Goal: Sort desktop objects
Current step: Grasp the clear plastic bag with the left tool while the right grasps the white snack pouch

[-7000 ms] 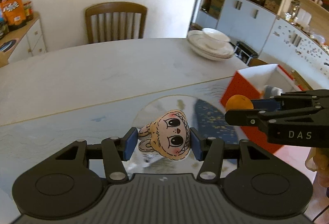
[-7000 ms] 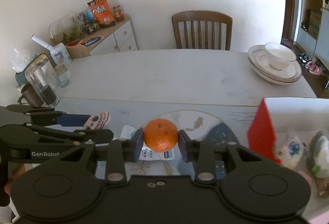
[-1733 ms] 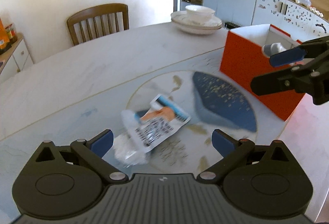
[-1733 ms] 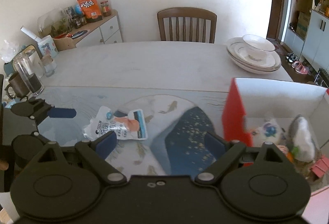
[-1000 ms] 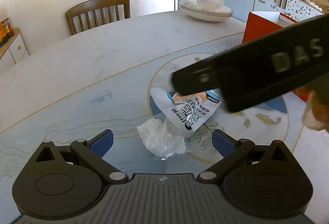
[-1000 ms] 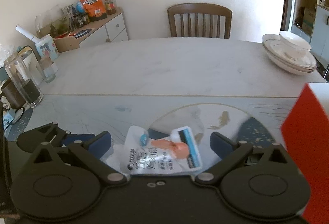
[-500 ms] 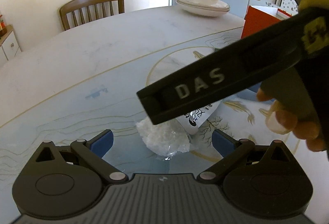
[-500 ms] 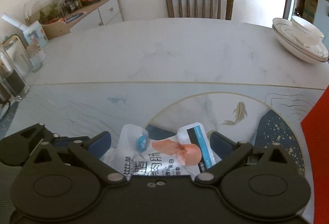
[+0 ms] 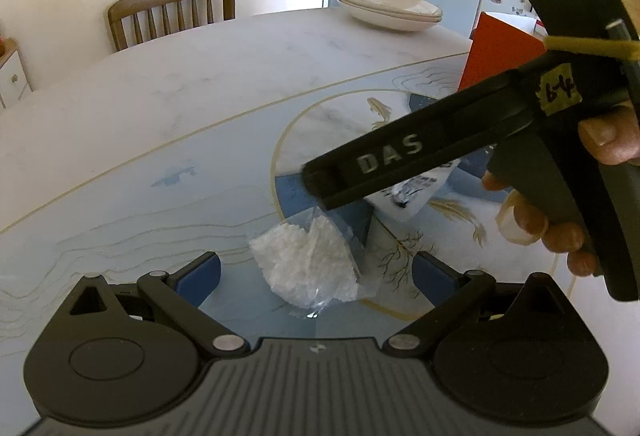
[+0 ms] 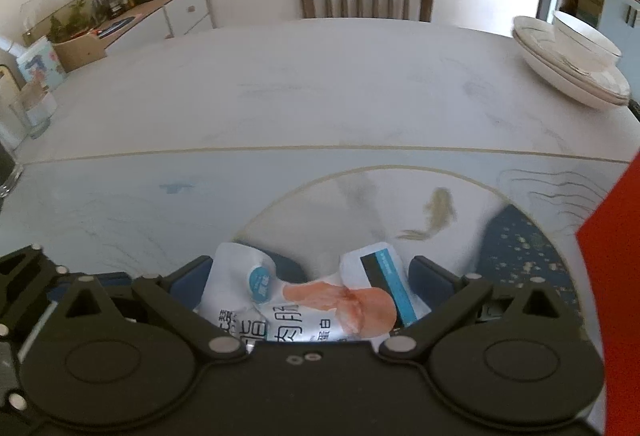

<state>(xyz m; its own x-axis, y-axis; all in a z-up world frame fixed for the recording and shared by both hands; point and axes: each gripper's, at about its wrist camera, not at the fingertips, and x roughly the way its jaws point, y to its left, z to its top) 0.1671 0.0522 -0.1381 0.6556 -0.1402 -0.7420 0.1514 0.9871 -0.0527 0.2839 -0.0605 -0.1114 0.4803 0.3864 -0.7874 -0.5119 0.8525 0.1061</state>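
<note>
Snack pouch (image 10: 312,300) sits right between the fingers of my right tool (image 10: 312,278), both blue pads spread wide and clear of it, one off each side edge. It runs into the tool's throat, its lower part hidden under the tool body, so I judge the coming move is simply to close across its width. My right tool is the nearer one to it. My left tool (image 9: 316,274) is also spread wide, holding nothing, and frames a different thing: a small clear bag of white granules (image 9: 308,264) lying flat just ahead of its pads.

From the left wrist view, the bag of granules lies just on the near side of the pouch; whether they touch I cannot tell, as my right tool's arm crosses over them. My right hand (image 9: 560,204) wraps the handle.

The pouch is a flat white sachet with black printed characters, a pink food picture, a round blue badge and a blue-and-black band along one edge; it looks soft and slightly crumpled.

Beyond the pouch to its right stands the red box (image 10: 612,276), on the table (image 10: 320,88), where sorted things likely go.
</note>
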